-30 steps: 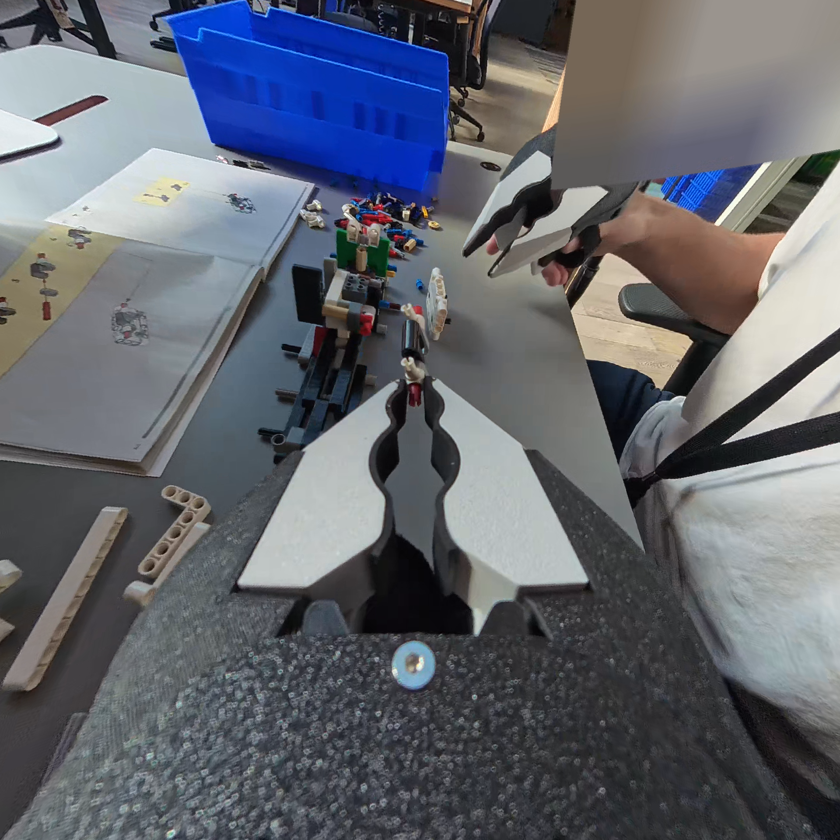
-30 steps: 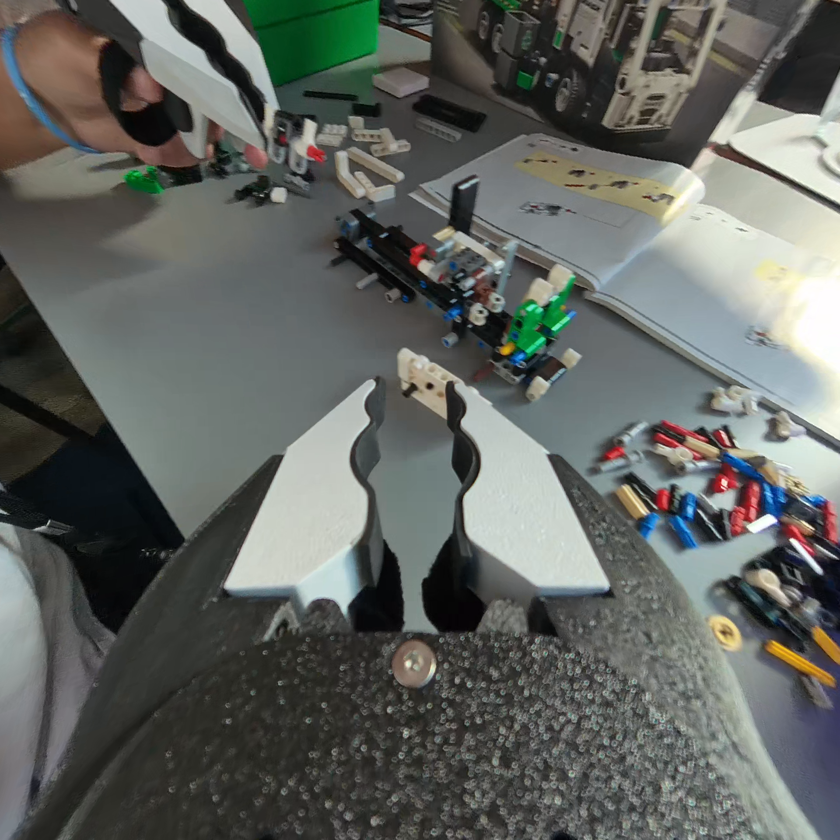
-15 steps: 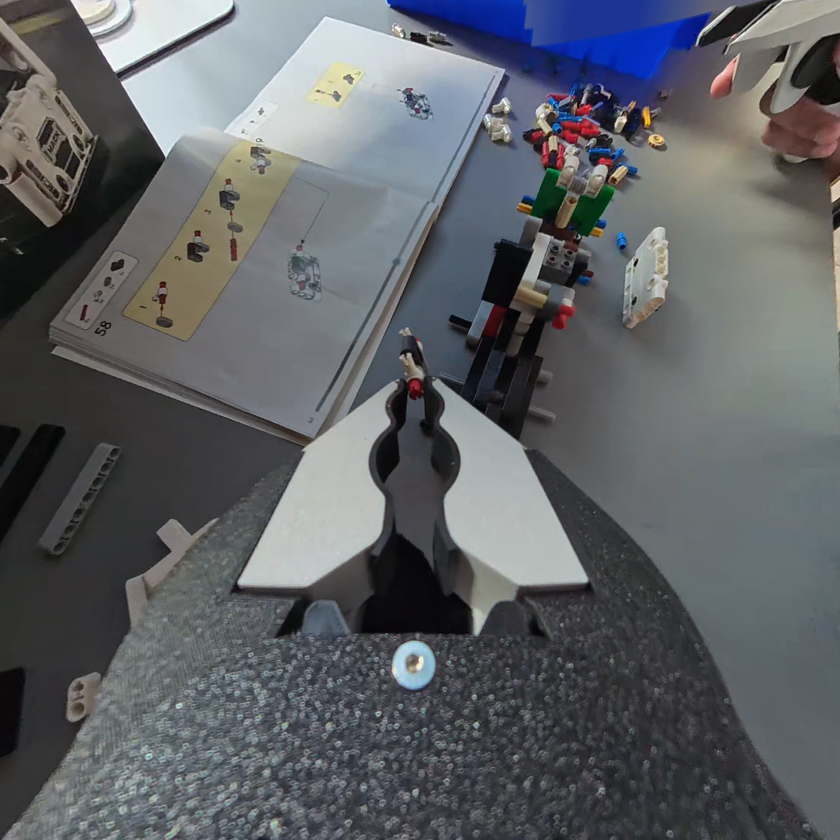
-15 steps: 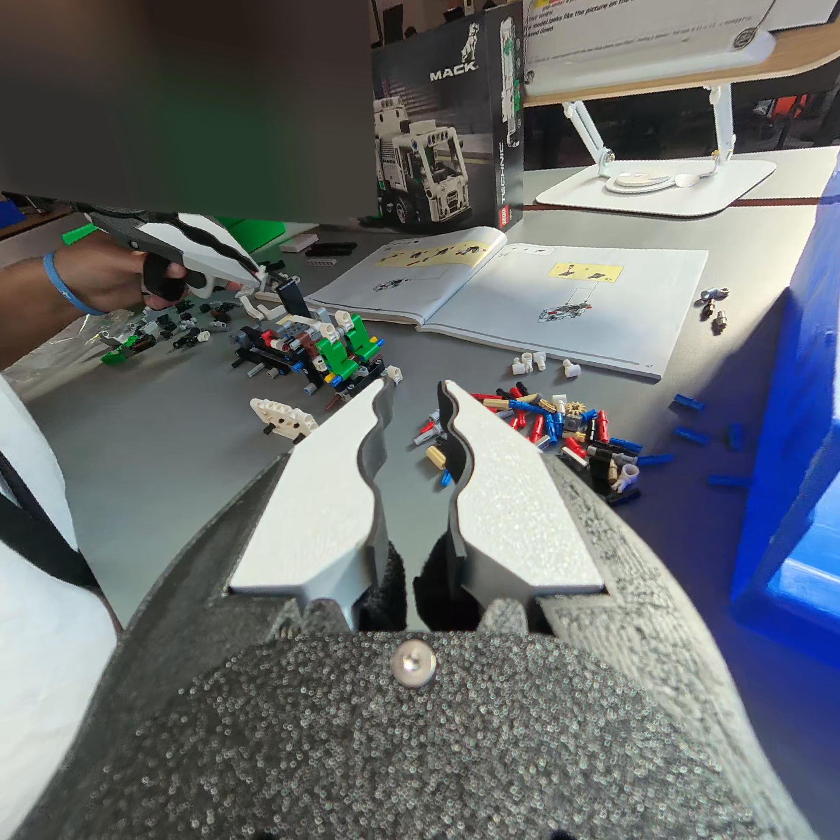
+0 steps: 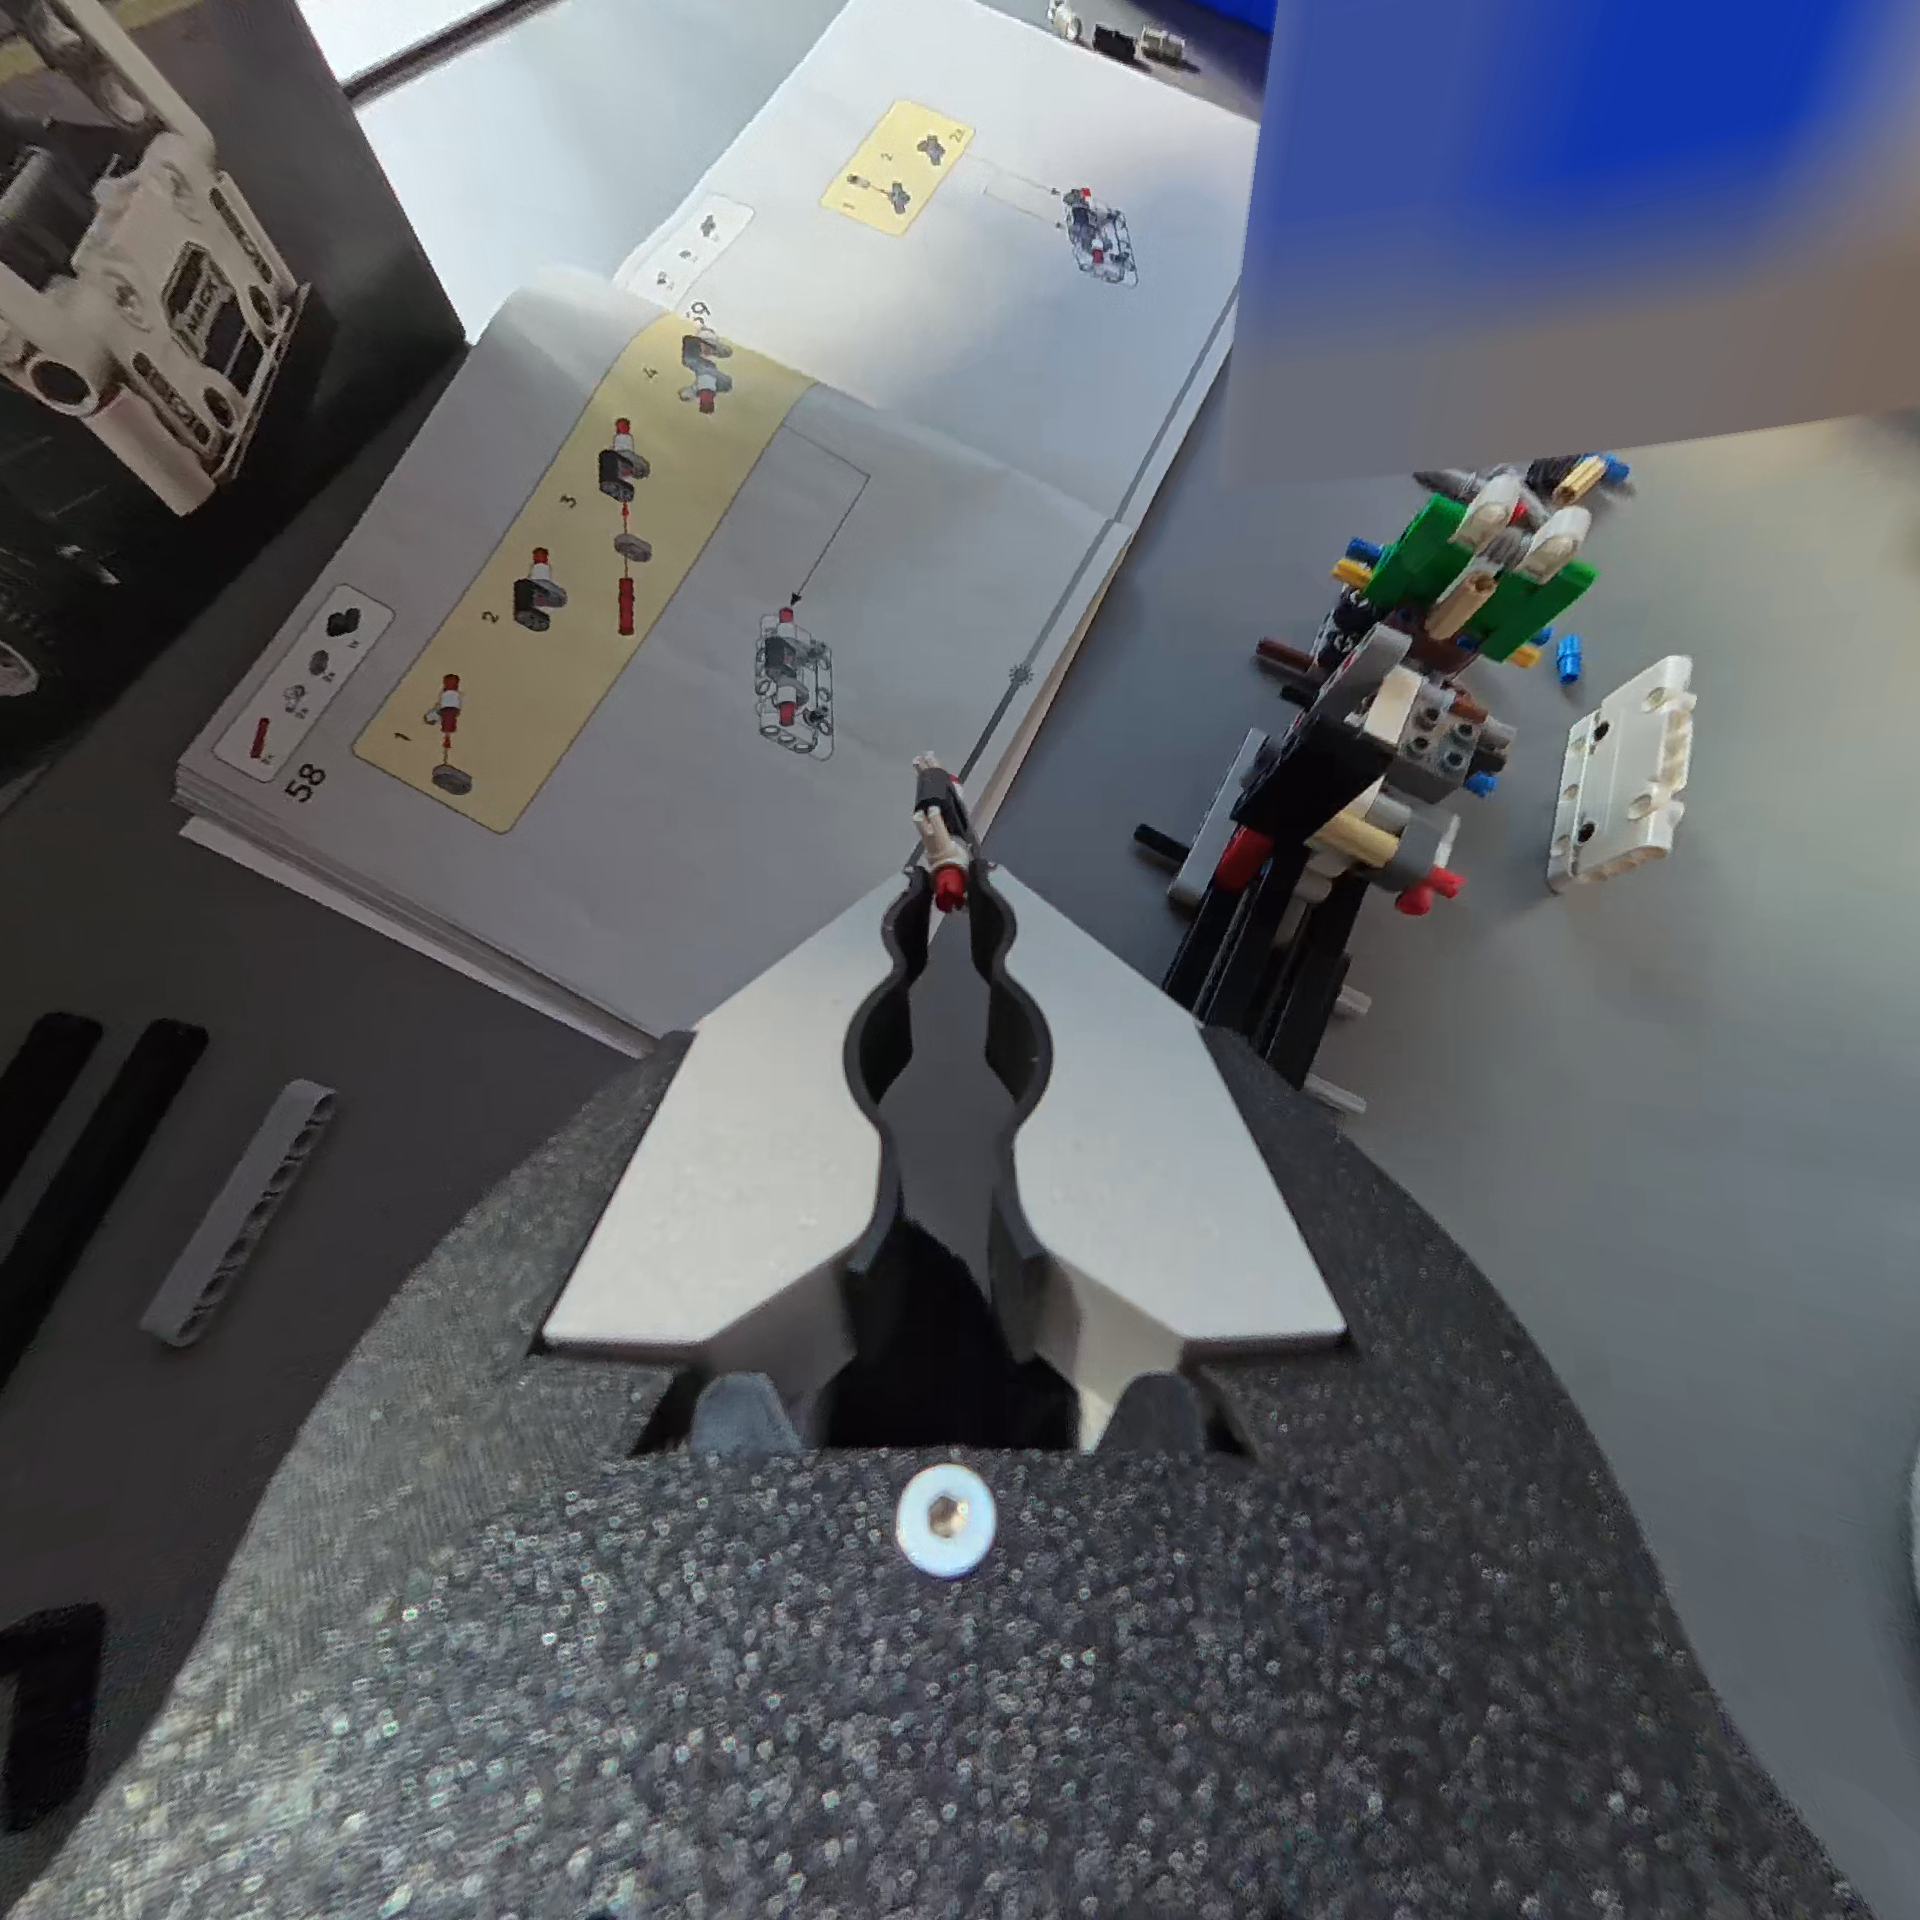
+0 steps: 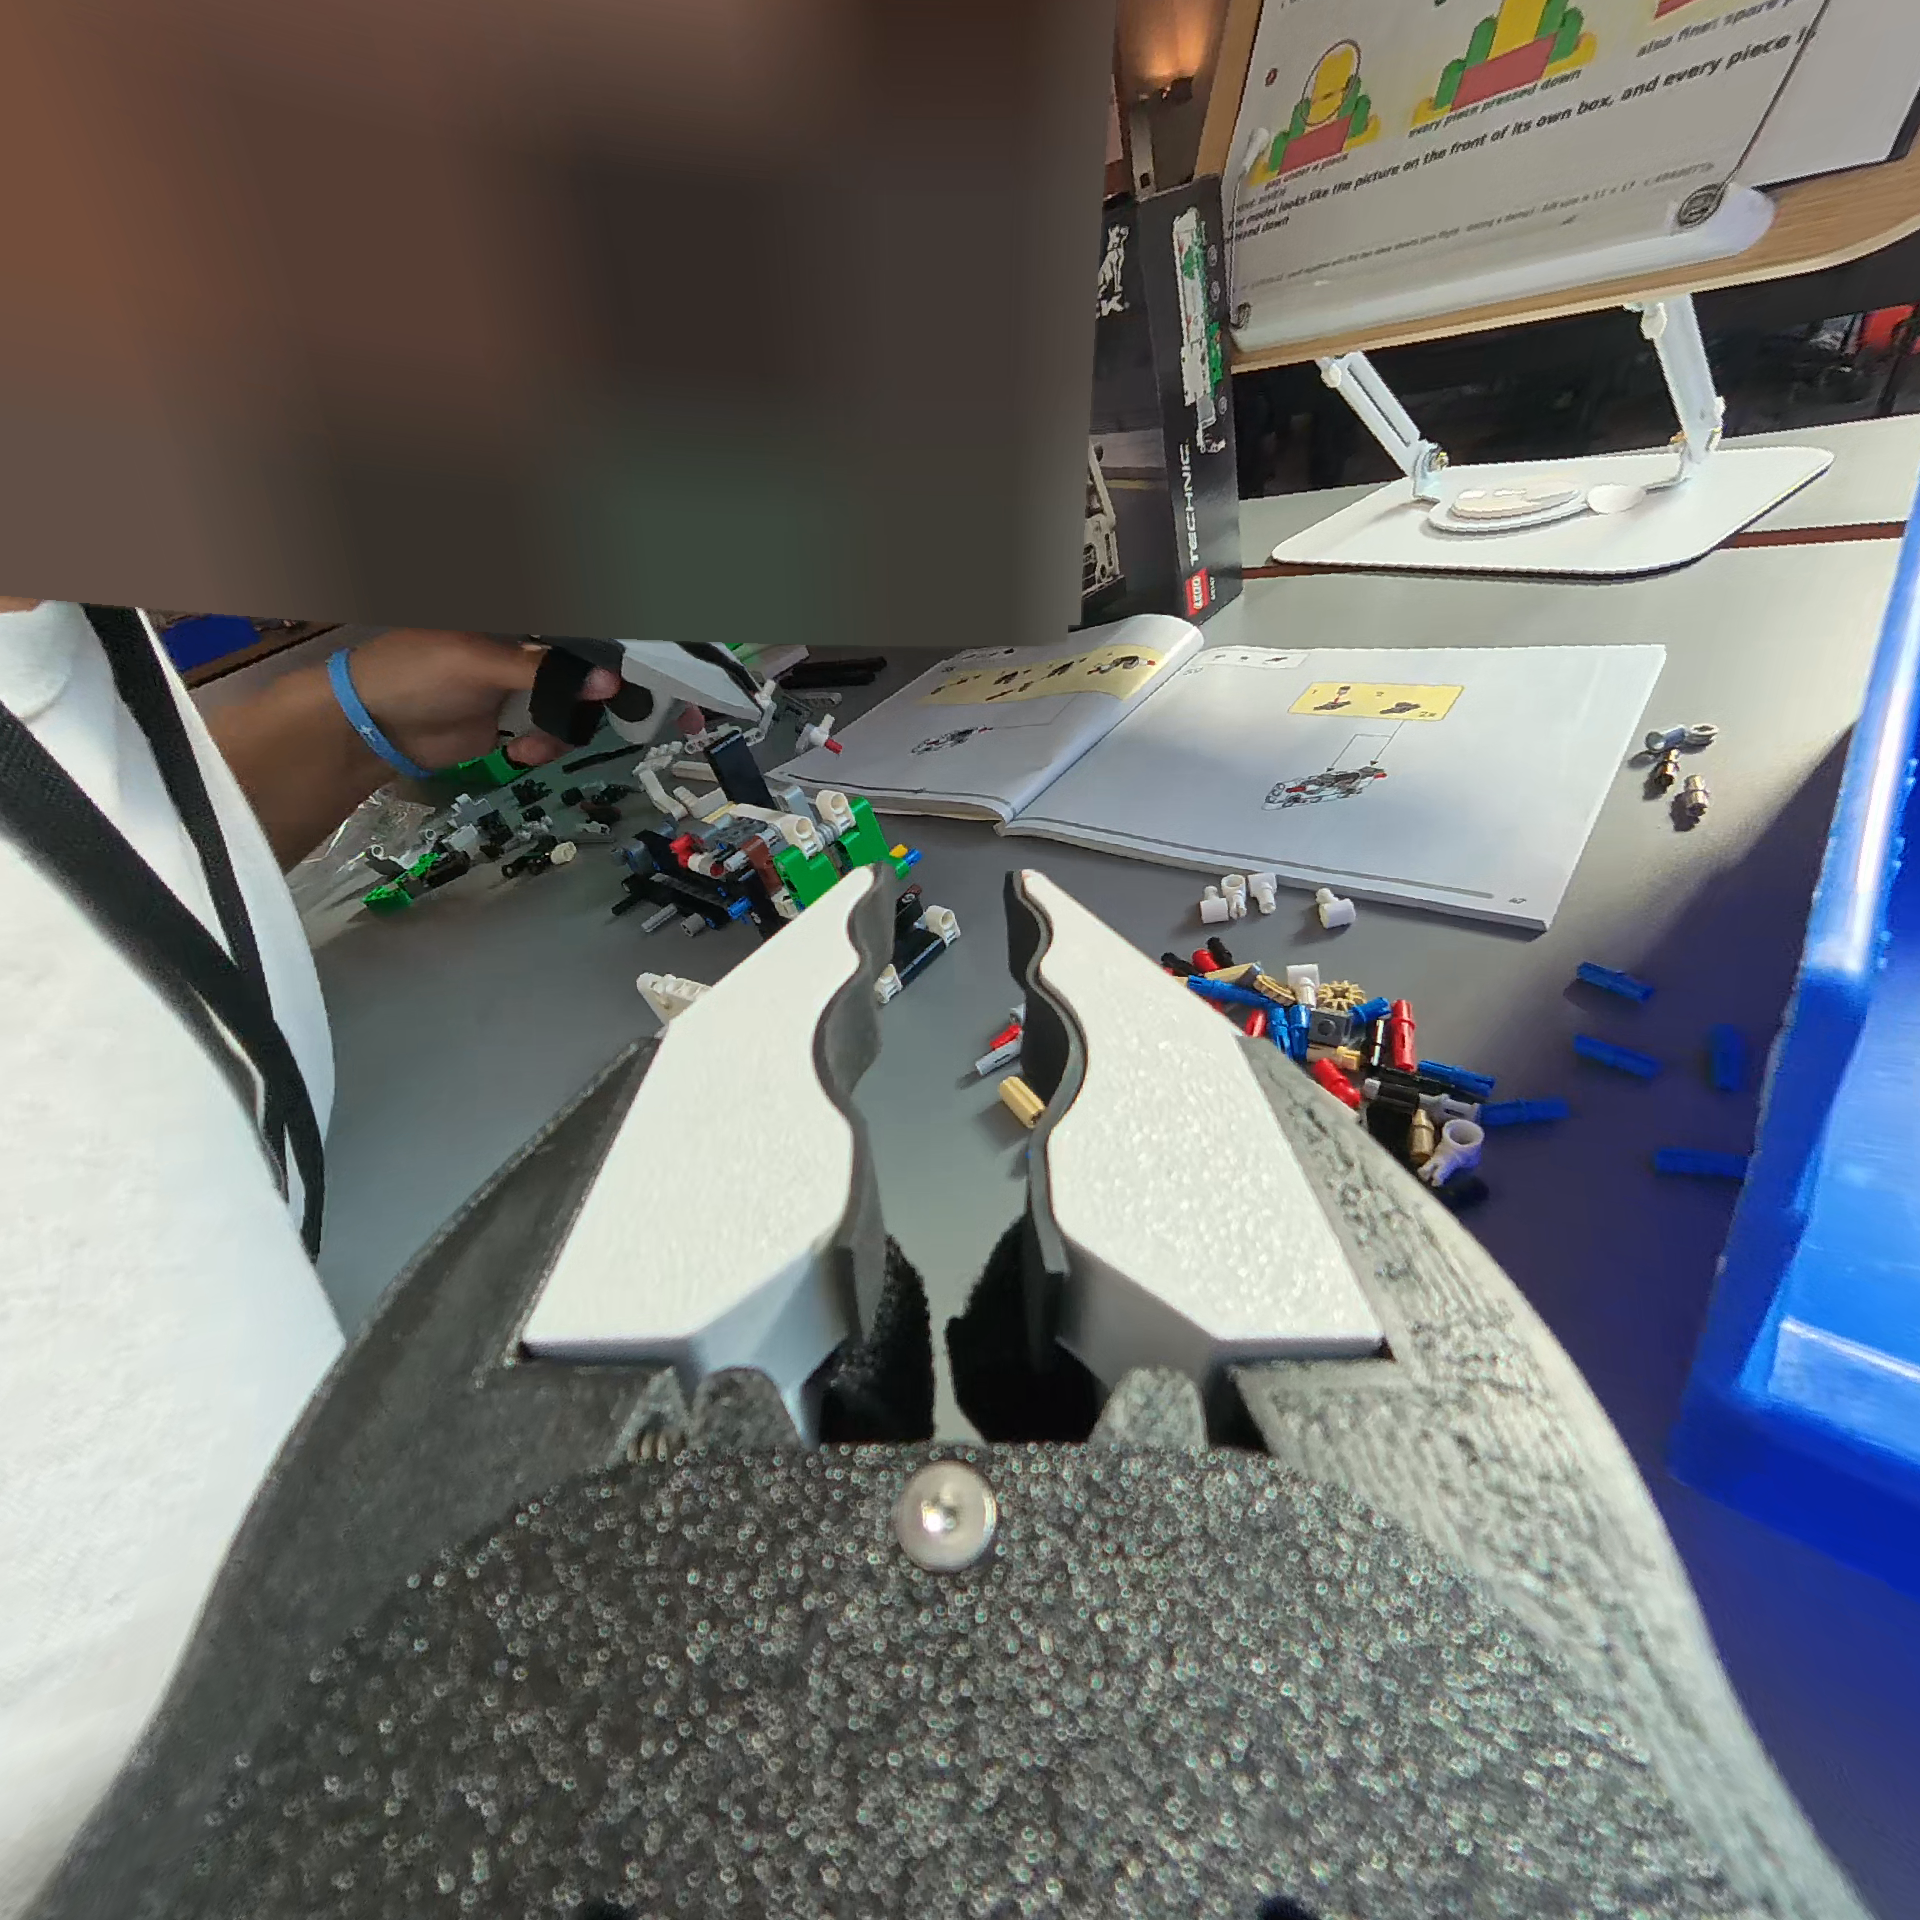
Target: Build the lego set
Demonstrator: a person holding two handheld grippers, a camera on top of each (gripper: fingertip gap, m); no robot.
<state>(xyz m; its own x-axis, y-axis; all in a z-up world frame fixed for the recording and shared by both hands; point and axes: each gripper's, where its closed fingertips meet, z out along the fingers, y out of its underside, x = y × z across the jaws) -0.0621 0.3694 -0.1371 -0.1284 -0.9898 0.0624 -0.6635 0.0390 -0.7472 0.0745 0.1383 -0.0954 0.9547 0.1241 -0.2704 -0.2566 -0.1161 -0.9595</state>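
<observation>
The left gripper [image 5: 945, 883] has its fingers nearly closed, pressing on the red end of a small black, white and red pin-and-connector piece [image 5: 940, 821] that juts ahead of the tips, lifted over the open white instruction booklet [image 5: 665, 582], probably to match it with the drawn steps there. The right gripper [image 6: 940, 888] hangs with fingers parted and bare; beyond its tips sits the half-built black, grey and green brick model [image 6: 748, 842], to their right a heap of small red, blue and black plastic pins [image 6: 1340, 1039] on the grey surface [image 6: 499, 1029]. Printed writing shows on the booklet and on the upright black box [image 6: 1184, 416], left unread.

Grey table [image 6: 540, 1039] with open booklet [image 6: 1299, 769], loose bricks [image 6: 1340, 1039].
</observation>
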